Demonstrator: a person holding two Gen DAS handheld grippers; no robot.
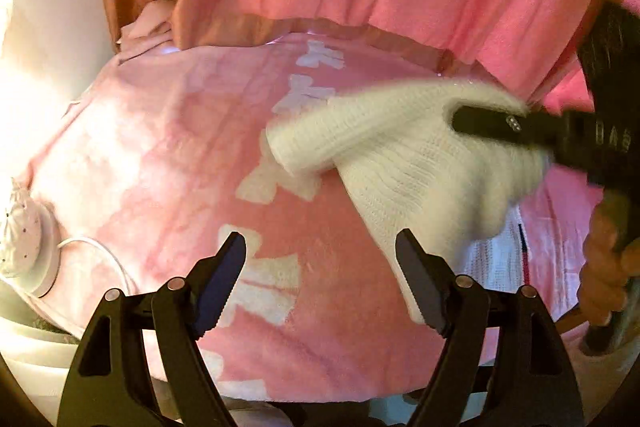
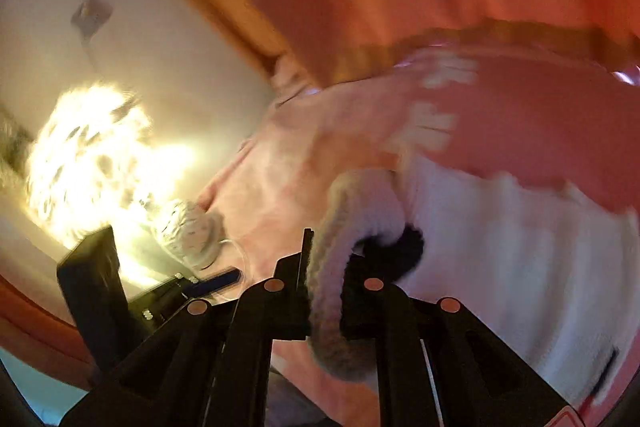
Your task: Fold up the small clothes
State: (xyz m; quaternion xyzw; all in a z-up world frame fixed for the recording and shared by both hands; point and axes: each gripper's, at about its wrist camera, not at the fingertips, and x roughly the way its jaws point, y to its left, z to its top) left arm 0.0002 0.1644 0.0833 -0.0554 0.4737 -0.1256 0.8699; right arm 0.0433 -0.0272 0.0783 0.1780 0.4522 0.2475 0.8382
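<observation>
A: Progress looks early to me. Going from the left: the left gripper (image 1: 320,283) stands with its jaws wide apart and nothing between them, just the pink blanket (image 1: 168,155) showing through the gap.

B: And the garment?

A: The white knit garment (image 1: 404,163) lies ahead and to the right of that gripper, on the blanket. One corner of it passes just behind the left gripper's right-hand finger; whether they touch I cannot tell. Further right, the right gripper (image 1: 464,117) is clamped shut on an edge of the knit and holds that part lifted.

B: So it's folded?

A: Not yet, I'd judge. One rolled or doubled part sticks out to the left, the rest sags unevenly. No flat, squared shape anywhere, so the actual folds still seem to lie ahead.

B: How does it look close up?

A: In the right wrist view a thick ribbed hem (image 2: 332,267) curls between the shut jaws. Soft, chunky, cream-white, with a small dark tag (image 2: 608,367) near its far right edge. The picture is blurred, so finer detail is lost.
</observation>
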